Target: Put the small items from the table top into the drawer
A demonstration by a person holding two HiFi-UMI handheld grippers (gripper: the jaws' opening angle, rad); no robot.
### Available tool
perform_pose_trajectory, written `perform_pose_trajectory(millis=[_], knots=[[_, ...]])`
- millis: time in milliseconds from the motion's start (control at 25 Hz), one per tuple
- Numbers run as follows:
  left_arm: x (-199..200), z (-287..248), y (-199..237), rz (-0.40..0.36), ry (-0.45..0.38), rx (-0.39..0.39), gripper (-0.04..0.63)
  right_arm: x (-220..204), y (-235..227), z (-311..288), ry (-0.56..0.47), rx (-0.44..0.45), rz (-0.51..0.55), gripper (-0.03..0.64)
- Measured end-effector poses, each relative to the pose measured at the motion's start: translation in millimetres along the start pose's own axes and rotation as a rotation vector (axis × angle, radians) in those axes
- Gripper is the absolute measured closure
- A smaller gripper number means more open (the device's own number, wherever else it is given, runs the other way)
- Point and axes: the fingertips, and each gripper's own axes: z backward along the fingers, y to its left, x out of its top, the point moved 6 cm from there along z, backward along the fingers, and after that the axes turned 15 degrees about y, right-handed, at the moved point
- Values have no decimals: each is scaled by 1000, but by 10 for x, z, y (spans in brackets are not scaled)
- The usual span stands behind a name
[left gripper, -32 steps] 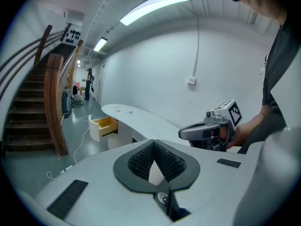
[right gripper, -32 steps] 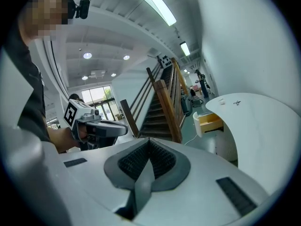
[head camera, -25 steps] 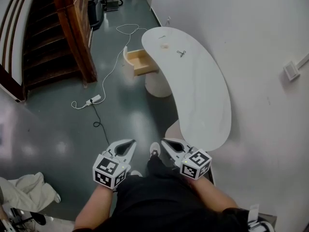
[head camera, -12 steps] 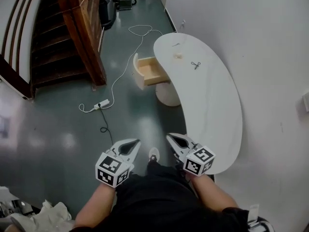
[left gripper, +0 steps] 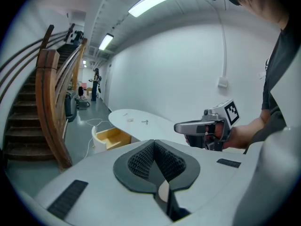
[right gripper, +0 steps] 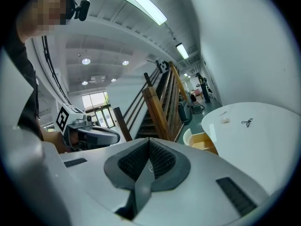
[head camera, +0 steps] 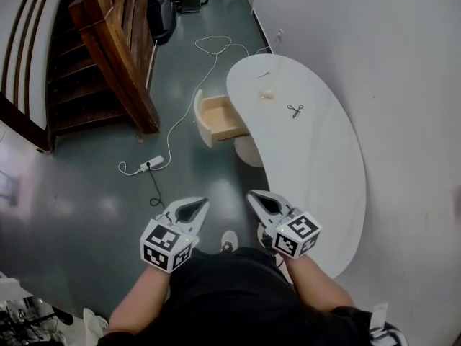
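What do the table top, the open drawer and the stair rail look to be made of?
Table top: smooth plain white, stone or laminate, cannot tell which. Drawer: pale unpainted wood inside, whitish curved front. Stair rail: reddish-brown wood, probably varnished.

The left forearm (head camera: 140,303) and right forearm (head camera: 322,294) reach forward from the torso. In the head view the left gripper (head camera: 199,205) sits at about 7 o'clock with its nose aimed toward 1 o'clock. The right gripper (head camera: 253,196) sits at about 5 o'clock, aimed toward 10 o'clock. The two tips angle toward each other but stay apart. The right hand (left gripper: 239,136) wraps round its handle. In each gripper view the ridged pads (left gripper: 140,162) are pressed together with nothing between them. Both grippers tilt slightly downward.
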Motion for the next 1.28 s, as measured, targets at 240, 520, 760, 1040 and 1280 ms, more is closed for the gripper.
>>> perform_pose_trajectory(millis=[240, 520, 760, 1040, 1280], knots=[[367, -334, 171, 0, 20, -5, 580, 109, -411, -71, 31, 2, -17, 618], [543, -634, 380, -19, 81, -18, 580, 103, -715, -254, 42, 7, -61, 618], [795, -866, 735, -24, 77, -41, 580, 210, -953, -480, 63, -24, -77, 618], [1233, -1154, 1488, -78, 40, -80, 580, 697, -1356, -991, 66, -113, -61, 618], [1599, -1265, 2208, -122, 57, -134, 580, 1327, -1602, -1556, 55, -178, -55, 618]])
